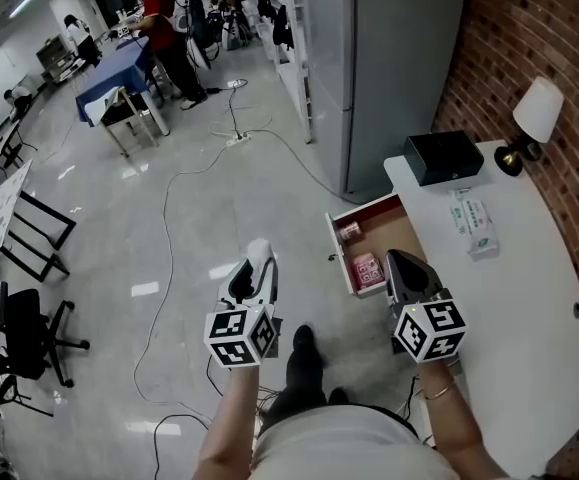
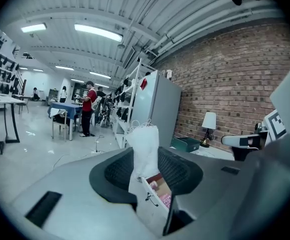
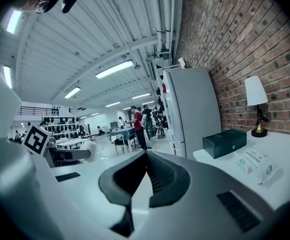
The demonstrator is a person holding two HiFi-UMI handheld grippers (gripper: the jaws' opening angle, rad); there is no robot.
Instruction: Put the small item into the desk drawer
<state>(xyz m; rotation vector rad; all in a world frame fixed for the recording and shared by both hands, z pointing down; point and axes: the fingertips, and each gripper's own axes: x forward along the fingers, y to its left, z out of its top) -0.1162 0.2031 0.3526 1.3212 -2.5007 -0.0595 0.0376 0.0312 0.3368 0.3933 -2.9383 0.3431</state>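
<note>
Jaws of the left gripper (image 2: pixel 146 156) pinch a white crumpled item (image 2: pixel 143 143); the right gripper's (image 3: pixel 146 158) meet, empty. Carrying step, it seems: next, reach over the open drawer (image 1: pixel 384 230) and release.

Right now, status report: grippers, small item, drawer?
Left gripper shut on small white crinkled item. Right gripper shut, empty. Open desk drawer holds pink packets. No obstruction seen before drawer.

White small item (image 2: pixel 143 144), white desk (image 1: pixel 529 308), red brick wall (image 1: pixel 529 28), black box (image 1: pixel 444 156), pink packet (image 1: pixel 367 270)

drawer (image 1: pixel 394 230) partly behind right hand-held gripper (image 1: pixel 401 260)
</note>
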